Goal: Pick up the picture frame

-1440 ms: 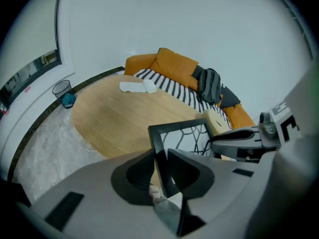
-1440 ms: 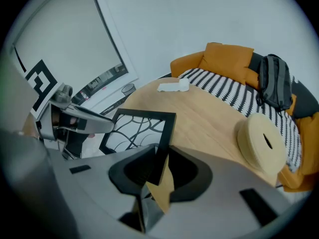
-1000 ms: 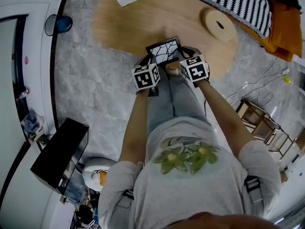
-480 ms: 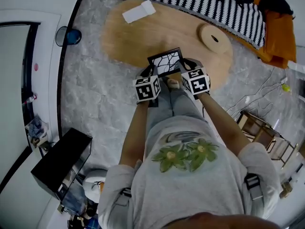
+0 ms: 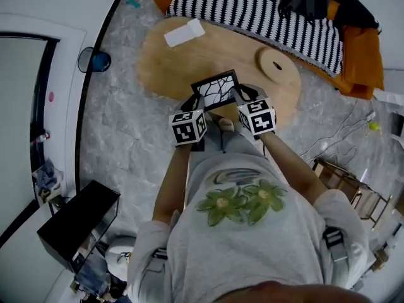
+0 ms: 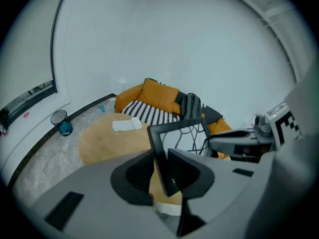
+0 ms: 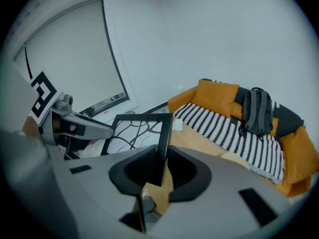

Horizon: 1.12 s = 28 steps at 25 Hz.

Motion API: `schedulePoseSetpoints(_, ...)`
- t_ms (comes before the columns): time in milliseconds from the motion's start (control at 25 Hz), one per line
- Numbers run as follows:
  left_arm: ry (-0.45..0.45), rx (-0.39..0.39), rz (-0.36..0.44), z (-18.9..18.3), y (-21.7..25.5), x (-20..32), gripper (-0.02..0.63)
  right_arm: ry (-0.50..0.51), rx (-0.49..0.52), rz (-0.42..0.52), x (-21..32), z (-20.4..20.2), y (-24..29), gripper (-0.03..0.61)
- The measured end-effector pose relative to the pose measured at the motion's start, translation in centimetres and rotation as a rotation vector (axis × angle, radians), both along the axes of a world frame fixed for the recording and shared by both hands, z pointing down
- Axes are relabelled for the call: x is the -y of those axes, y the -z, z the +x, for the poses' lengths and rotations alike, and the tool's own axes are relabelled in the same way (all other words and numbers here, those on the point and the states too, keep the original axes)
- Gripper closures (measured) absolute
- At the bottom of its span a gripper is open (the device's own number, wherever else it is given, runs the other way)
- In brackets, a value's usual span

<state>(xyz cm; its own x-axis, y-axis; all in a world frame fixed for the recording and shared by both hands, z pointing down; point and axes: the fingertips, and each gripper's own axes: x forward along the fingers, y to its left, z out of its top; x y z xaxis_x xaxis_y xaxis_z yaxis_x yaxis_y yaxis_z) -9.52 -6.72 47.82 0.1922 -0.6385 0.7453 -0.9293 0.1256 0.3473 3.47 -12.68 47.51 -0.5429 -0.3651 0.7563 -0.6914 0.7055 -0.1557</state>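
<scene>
The picture frame (image 5: 218, 88), black-edged with a white sheet of black curved lines, hangs in the air above the near edge of the oval wooden table (image 5: 170, 62). My left gripper (image 5: 192, 100) is shut on its left edge and my right gripper (image 5: 243, 93) is shut on its right edge. In the left gripper view the frame's black edge (image 6: 158, 148) stands pinched between the jaws of the left gripper (image 6: 162, 171). The right gripper view shows the opposite edge (image 7: 163, 133) clamped in the right gripper (image 7: 159, 166). The frame tilts with its far side up.
A white folded cloth (image 5: 183, 31) and a round wooden disc (image 5: 276, 62) lie on the table. Behind it stands an orange sofa with a striped cover (image 5: 265, 11) and a dark backpack (image 7: 256, 111). A blue bin (image 5: 93, 60) is at the left, a black box (image 5: 79, 216) near the person's legs.
Both grippers have risen together with the frame held between them, lifting it away from the table. The grip on both edges is unchanged.
</scene>
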Motion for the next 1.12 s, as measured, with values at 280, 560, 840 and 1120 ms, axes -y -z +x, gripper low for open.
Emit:
schedulePoseSetpoints(280,-0.004,0.026,0.054,-0.3,3.4,-0.1,0.517,-0.005,0.039,0.041,0.0,-0.4,3.6,0.499)
schedulePoseSetpoints(560,-0.012,0.054,0.132,-0.5,6.4,0.2,0.517,-0.026,0.073,0.061,-0.1,-0.4,5.7,0.499)
schedulePoseSetpoints(840,-0.014,0.075,0.173,-0.3,8.1,-0.1,0.517,-0.029,0.090,0.091,-0.3,-0.1,7.7,0.499)
schedulePoseSetpoints(1120,-0.014,0.092,0.213,-0.3,9.5,-0.8,0.517,-0.032,0.119,0.105,-0.8,-0.2,8.7,0.500)
